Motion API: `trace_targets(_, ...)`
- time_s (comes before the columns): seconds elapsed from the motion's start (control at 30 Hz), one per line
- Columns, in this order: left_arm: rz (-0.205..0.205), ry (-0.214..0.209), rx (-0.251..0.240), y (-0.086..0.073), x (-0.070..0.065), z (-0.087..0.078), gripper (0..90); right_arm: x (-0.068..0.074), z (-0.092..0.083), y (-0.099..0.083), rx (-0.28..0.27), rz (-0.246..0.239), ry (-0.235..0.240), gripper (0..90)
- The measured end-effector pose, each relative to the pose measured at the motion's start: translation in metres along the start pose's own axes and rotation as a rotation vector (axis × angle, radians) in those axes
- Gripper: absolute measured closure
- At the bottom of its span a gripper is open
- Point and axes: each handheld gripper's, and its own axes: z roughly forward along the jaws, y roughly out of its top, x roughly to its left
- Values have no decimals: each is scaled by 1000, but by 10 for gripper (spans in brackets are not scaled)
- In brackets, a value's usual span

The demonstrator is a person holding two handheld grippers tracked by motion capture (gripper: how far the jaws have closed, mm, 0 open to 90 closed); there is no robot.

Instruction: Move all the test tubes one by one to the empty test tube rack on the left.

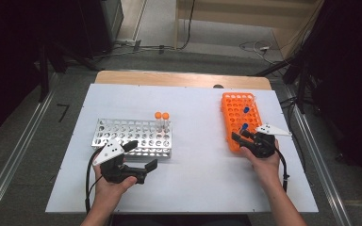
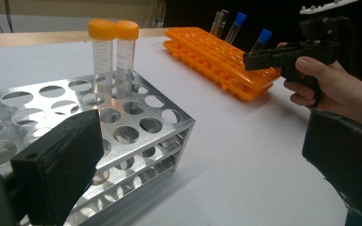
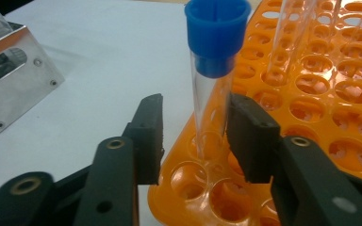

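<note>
No legible text, labels, brands, numbers or signs anywhere: faint print on one orange-capped tube point(image 2: 124, 59) in the metal rack point(image 2: 136, 134), too blurred to read.

Open white bench point(image 1: 198, 155) is lying between the metal rack point(image 1: 134, 137) and the orange rack point(image 1: 239, 120), giving a clear lane. Two orange-capped tubes point(image 1: 161, 120) are rising at the metal rack's far right corner. Blue-capped tubes point(image 1: 245, 117) are crowding the orange rack's near end.

a white rectangular table top point(image 1: 193, 179) carries a perforated silver metal rack point(image 1: 134, 136) and an orange plastic tube rack point(image 1: 238, 117), well apart.
</note>
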Motion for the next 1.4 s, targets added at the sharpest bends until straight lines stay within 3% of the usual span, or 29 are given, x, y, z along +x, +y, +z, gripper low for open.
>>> trace_targets(0.27,-2,2,8,-1,0,2,0,4,6,-2,14,-25,-61,745)
trace_targets(0.57,22,1,14,0,-5,5,0,5,-7,4,-59,-26,-61,750)
trace_targets(0.73,24,-5,14,0,-7,7,0,11,-20,9,-70,-58,-60,751)
trace_targets(0.9,32,-24,22,1,-10,11,0,24,-27,10,-59,-89,-4,751)
trace_targets(1.4,46,-51,28,5,-19,17,10,67,-28,10,-13,-144,253,751)
